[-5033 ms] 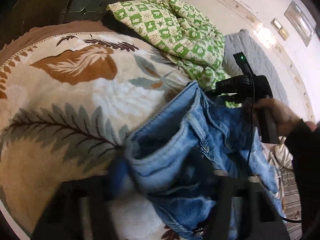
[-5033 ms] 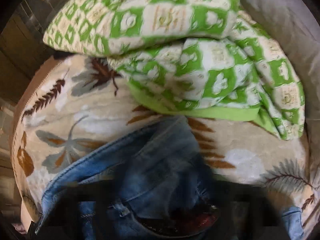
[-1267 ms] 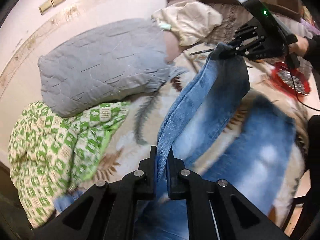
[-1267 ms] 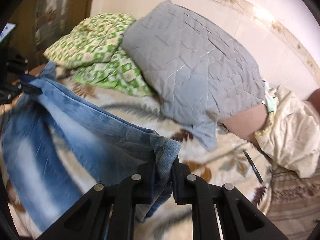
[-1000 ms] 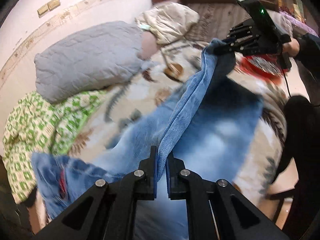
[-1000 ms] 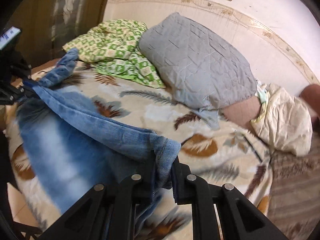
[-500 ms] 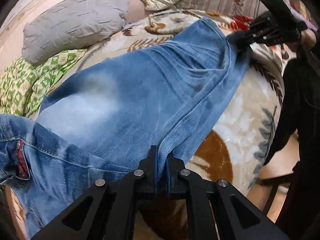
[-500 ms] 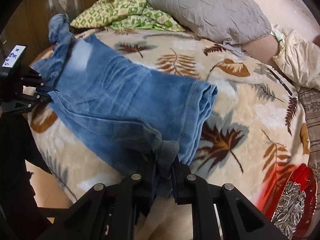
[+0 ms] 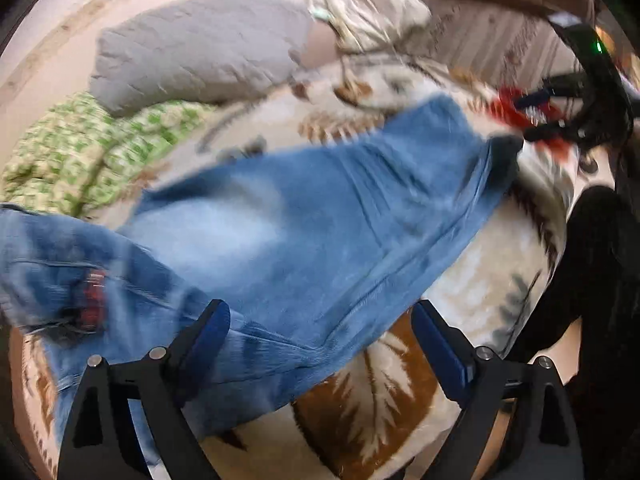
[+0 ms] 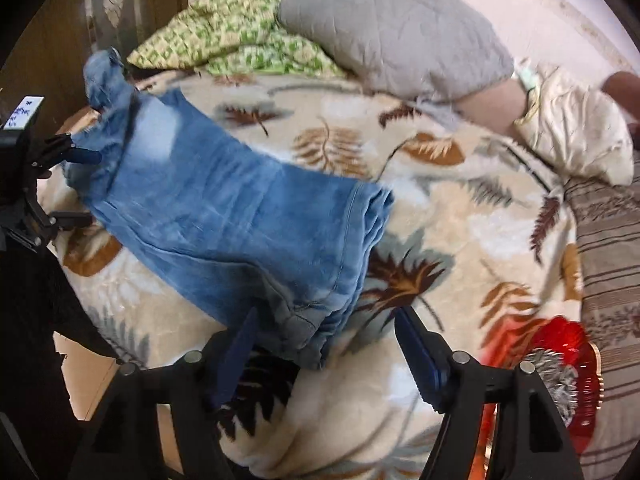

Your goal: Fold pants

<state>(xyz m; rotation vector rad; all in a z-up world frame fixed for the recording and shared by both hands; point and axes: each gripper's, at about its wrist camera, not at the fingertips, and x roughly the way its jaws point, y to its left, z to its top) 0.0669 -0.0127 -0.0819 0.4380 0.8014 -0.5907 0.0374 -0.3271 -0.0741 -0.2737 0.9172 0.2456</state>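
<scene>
both grippers have just let go: half a second ago each was clamped on an edge of the jeans (image 10: 224, 216), and their jaws have just been opening. the left gripper (image 9: 320, 340) now stands wide, with the long lower edge of the denim lying between its blue pads but not pressed by them. the right gripper (image 10: 324, 340) is also spread apart, the hem corner of the legs resting loose between its fingers.

the jeans lie flat on the leaf-print blanket (image 10: 460, 208), near the bed's front edge, legs stacked one on the other, waist end bunched toward the green checked quilt (image 10: 224, 40). a grey quilted pillow (image 10: 392, 28) sits behind, well apart from the denim. a red dish (image 10: 568, 356) rests on the bed beside the right gripper. the left-wrist view is motion-blurred.
</scene>
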